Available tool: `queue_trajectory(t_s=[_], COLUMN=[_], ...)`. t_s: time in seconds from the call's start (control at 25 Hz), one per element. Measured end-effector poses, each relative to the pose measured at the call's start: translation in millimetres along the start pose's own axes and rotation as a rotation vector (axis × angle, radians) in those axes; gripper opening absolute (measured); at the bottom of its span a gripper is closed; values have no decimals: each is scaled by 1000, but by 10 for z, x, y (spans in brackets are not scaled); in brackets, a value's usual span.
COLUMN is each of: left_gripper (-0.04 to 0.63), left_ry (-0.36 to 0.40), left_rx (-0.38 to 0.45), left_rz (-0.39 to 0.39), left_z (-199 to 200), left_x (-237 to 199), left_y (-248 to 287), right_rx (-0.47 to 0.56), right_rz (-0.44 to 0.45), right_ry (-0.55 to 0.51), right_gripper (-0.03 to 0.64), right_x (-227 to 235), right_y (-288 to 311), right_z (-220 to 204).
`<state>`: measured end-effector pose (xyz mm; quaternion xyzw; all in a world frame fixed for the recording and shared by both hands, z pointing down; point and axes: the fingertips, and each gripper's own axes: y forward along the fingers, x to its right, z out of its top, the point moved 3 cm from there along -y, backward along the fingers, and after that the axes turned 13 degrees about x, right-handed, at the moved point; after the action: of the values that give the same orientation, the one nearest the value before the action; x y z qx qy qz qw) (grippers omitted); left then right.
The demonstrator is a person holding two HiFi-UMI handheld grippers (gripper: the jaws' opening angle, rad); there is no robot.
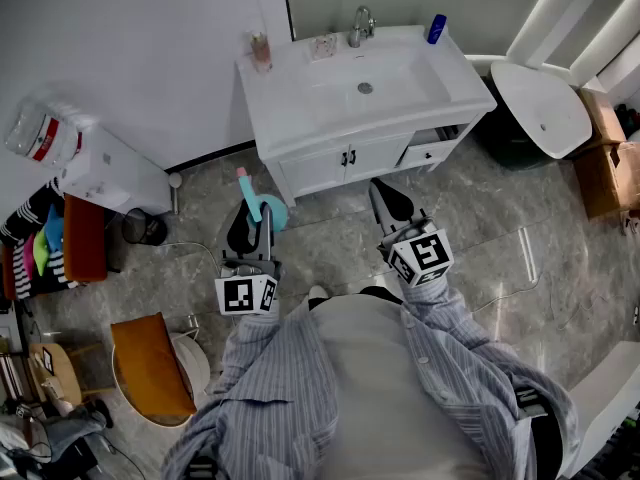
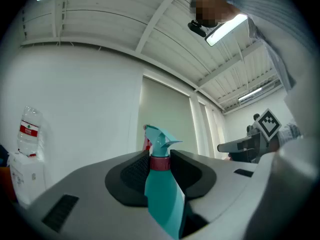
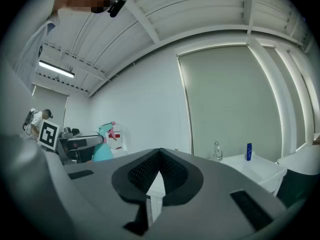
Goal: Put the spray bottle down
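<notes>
My left gripper (image 1: 256, 220) is shut on a teal spray bottle (image 1: 262, 206) with a pink trigger and a red collar. It holds the bottle upright in the air over the marble floor, in front of the vanity. In the left gripper view the bottle (image 2: 162, 186) stands between the dark pads (image 2: 131, 173), which clamp its shoulder just below the collar. My right gripper (image 1: 386, 198) hovers beside it to the right, shut, with nothing between its jaws. In the right gripper view its pads (image 3: 176, 173) meet at the tip, and the bottle (image 3: 102, 151) shows at the far left.
A white vanity with a sink (image 1: 300, 118) stands straight ahead, with a faucet (image 1: 360, 23), a blue bottle (image 1: 436, 29) and a pink bottle (image 1: 261, 51) on it. A toilet (image 1: 545, 108) and cardboard boxes (image 1: 605, 158) are at the right. An orange stool (image 1: 150, 363) is at the lower left.
</notes>
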<state>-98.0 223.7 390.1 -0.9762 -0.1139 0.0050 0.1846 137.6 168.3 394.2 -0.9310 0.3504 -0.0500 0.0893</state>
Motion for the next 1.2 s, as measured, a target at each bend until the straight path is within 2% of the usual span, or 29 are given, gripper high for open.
queue_trajectory(t_s=[1.2], left_gripper=[126], left_ry=[-15], left_rx=[0], left_rz=[-19], left_z=[-16], left_x=[5], left_y=[-91], right_rx=[-13], right_rz=[-1], right_ry=[9], right_gripper=[15], right_x=[-120], right_y=[-88], right_z=[-58])
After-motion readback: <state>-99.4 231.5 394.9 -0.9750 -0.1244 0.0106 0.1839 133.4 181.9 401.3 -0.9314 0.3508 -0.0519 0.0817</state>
